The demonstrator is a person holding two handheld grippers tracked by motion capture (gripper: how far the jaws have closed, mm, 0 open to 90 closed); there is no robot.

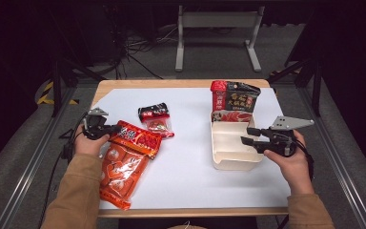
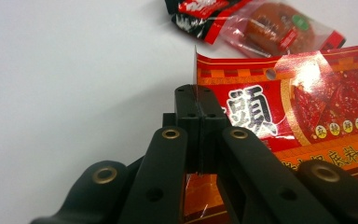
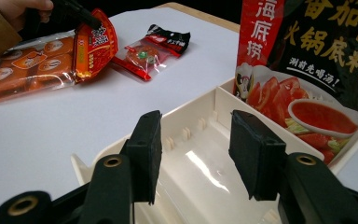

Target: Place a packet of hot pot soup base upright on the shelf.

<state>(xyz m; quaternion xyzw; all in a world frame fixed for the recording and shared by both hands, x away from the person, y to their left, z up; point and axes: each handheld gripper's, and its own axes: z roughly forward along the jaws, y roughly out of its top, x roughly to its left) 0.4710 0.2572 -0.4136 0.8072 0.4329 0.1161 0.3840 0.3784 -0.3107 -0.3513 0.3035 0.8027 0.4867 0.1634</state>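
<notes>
Two grippers: left gripper clenched on the edge of the red sauce packet; right gripper part-open, nothing between its jaws, poised over the white bin.
Packet's place: left side of the table, lying on the orange pouch.
Risk: thin edge grip, so the packet may slip.
Snag: the pouch beneath could drag along.
</notes>
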